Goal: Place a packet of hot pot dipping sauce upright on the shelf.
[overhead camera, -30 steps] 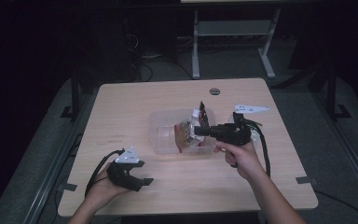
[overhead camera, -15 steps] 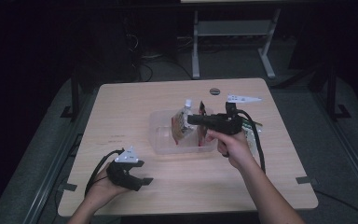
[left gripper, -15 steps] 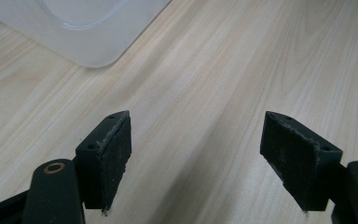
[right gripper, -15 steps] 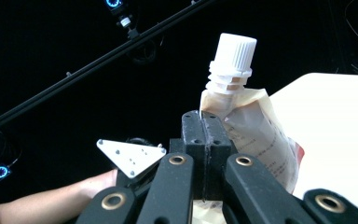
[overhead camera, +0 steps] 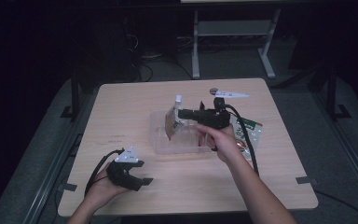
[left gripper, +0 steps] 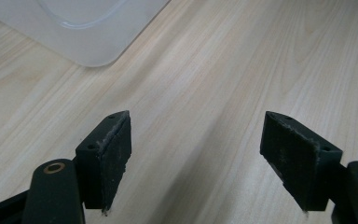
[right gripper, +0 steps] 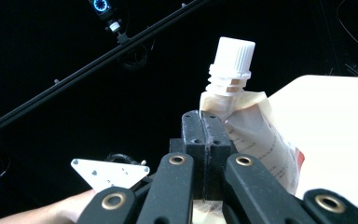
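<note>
over the table (overhead camera: pixel 121 107), right tool (overhead camera: pixel 181 113) clamps a spouted pouch (overhead camera: pixel 172 119), seemingly above the tub (overhead camera: pixel 161 140).

A tan spouted pouch (right gripper: pixel 256 135) with a ribbed white screw cap, fine print and a red patch on its lower face hangs upright in the air, pinched just below the spout, over the clear plastic container (overhead camera: pixel 161 140) on the table.
</note>
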Demonstrator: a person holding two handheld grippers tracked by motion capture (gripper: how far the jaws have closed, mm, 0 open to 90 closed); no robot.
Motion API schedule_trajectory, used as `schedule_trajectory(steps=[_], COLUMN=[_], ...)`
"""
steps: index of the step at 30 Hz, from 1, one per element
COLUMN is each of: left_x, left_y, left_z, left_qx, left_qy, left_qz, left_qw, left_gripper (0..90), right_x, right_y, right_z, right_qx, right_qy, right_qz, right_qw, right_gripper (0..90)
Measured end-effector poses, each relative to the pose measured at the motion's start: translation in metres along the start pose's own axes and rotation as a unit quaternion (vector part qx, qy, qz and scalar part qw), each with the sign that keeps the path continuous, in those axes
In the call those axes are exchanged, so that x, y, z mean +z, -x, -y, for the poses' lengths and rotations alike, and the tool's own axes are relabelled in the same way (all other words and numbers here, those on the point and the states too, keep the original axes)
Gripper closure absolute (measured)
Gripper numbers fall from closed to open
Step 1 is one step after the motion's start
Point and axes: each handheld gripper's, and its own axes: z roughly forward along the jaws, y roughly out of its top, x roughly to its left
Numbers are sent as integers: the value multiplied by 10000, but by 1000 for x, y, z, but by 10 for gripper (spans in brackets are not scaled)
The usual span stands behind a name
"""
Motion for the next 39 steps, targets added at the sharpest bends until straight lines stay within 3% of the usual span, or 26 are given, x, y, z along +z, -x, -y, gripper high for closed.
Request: schedule_trajectory(steps=[6, 15, 23, 33, 39], left_x=[0, 0, 1, 1, 1], left_y=[-1, -1, -1, -1, -1], left_z=[1, 0, 1, 1, 0], left_qx=[8, 8, -5, -3, -5], left_qy=[-41, -34, -44, -57, -72], left_qz=[8, 6, 20, 51, 43], left_qw=[10000, 10000, 10000, 10000, 10000], left_gripper=[245, 245, 245, 245, 244], right_x=[10, 23, 33, 37, 33], right_y=[6, 12, 14, 16, 13], right_z=[2, 11, 18, 21, 17], right_qx=[61, 115, 52, -40, -135], right_qy=[-26, -280, -418, -546, -398], right_qz=[59, 218, 333, 461, 397], right_qw=[10000, 9993, 9986, 9974, 9983], right_gripper=[900, 900, 900, 891, 846])
